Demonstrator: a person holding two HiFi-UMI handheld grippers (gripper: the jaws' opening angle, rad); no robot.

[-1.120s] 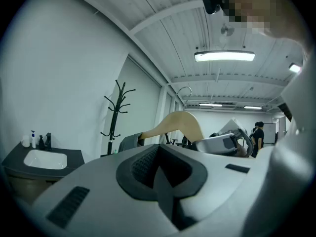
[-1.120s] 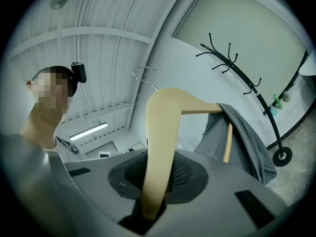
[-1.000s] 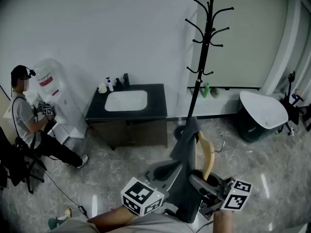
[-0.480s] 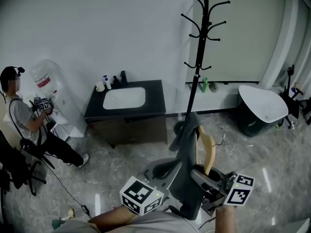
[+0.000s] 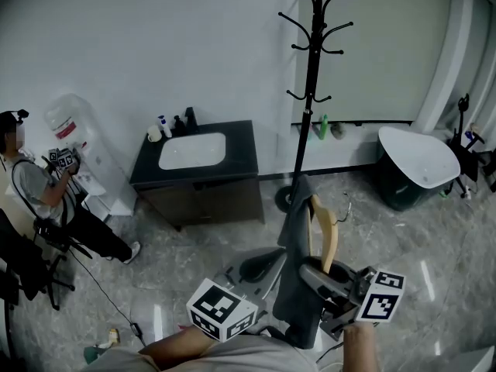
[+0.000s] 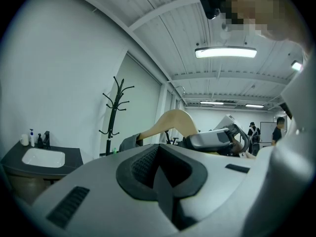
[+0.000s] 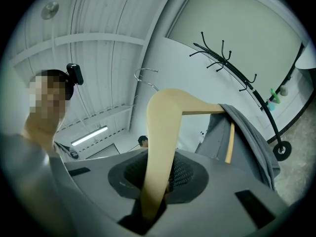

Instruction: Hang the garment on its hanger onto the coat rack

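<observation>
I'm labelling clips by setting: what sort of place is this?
Likely a workroom or lab staged with home fixtures, not a real home: a black coat rack standing on the floor, a sink cabinet against the wall, and a water dispenser.

Left gripper (image 6: 159, 174) closed; right gripper (image 7: 157, 189) clamps hanger (image 7: 165, 120).

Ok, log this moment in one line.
right gripper: shut on hanger | garment: on hanger, not hung | left gripper: shut, empty | coat rack: ahead, hooks bare
</observation>
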